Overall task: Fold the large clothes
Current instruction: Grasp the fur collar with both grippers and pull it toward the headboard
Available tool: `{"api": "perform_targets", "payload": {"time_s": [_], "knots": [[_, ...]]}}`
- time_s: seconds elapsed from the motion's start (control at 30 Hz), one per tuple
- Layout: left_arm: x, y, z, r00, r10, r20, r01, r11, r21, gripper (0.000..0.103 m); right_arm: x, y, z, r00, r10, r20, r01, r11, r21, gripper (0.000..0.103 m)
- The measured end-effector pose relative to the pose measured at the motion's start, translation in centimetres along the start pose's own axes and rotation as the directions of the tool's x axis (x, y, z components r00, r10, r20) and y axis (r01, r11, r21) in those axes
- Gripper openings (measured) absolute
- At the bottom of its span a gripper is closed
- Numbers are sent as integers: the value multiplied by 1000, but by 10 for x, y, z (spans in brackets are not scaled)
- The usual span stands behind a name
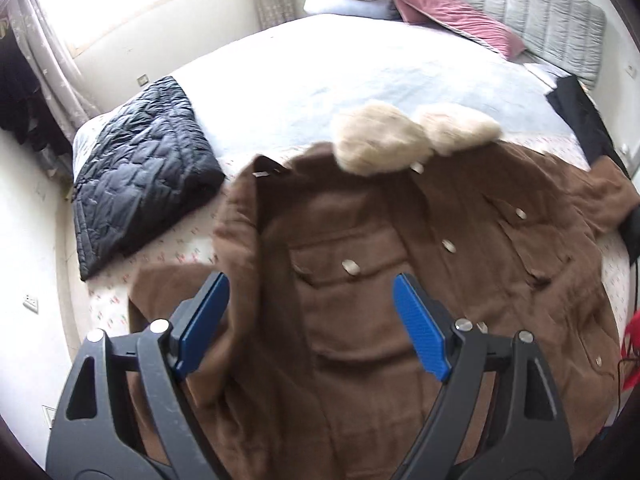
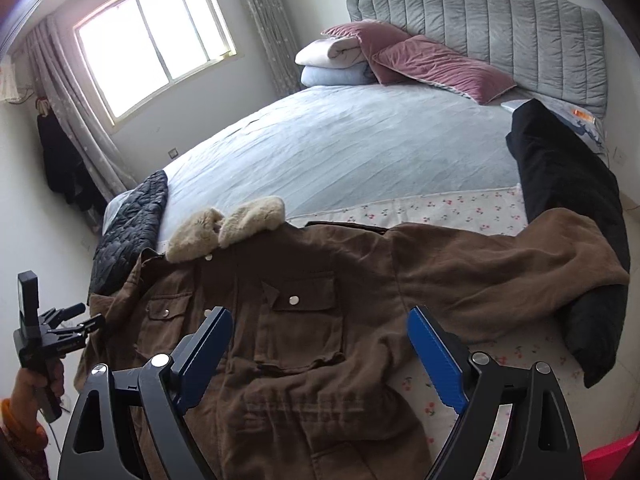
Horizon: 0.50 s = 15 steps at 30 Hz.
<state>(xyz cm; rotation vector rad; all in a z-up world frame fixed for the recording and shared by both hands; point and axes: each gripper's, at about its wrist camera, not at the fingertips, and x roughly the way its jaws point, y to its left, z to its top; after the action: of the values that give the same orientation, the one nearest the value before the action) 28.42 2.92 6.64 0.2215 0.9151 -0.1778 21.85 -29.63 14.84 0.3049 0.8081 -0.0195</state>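
Observation:
A large brown coat (image 1: pixel 360 288) with a cream fur collar (image 1: pixel 380 140) lies front up on the bed; it also shows in the right wrist view (image 2: pixel 300 340), collar (image 2: pixel 228 226) at the upper left. Its left side is folded over the front in a raised flap (image 1: pixel 244 240). Its other sleeve (image 2: pixel 520 268) stretches out to the right. My left gripper (image 1: pixel 310 320) is open above the coat's left chest pocket, holding nothing. My right gripper (image 2: pixel 320 356) is open above the coat's waist, empty. The left gripper (image 2: pixel 80 320) also shows at the coat's left edge.
A folded dark quilted jacket (image 1: pixel 136 184) lies on the bed's left edge. A black garment (image 2: pixel 568 216) lies along the right edge, under the brown sleeve's end. Pillows (image 2: pixel 420 60) and folded blankets (image 2: pixel 332 64) sit at the grey headboard (image 2: pixel 500 28). A pale blue sheet (image 2: pixel 340 148) covers the far bed.

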Motion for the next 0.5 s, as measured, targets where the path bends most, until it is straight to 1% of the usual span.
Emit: {"api": "perform_targets", "payload": {"time_s": [0.07,0.17,0.3,0.37,0.43,0.5], "knots": [[14,3,24,1000,25,3,-25,1000,-6,84,25,13,20,1000,1,-19,-1,1000,-6,90],[43,-10,68,999,49,1,-49,999,12,84,70,38,58,999,-3,-36,2,1000,-25,90],[86,-49,134,999,47,1,-47,998,41,84,139,73,105,999,15,-41,-16,1000,-26,90],[106,-65,155,999,36,-1,-36,999,40,84,177,89,123,999,31,-43,-32,999,-29,90],[134,-81,171,999,36,-25,-34,998,52,84,209,103,132,998,40,-48,-42,998,-45,90],[166,-91,178,995,60,-76,-56,997,59,78,242,115,137,998,37,-58,-40,997,-61,89]]}}
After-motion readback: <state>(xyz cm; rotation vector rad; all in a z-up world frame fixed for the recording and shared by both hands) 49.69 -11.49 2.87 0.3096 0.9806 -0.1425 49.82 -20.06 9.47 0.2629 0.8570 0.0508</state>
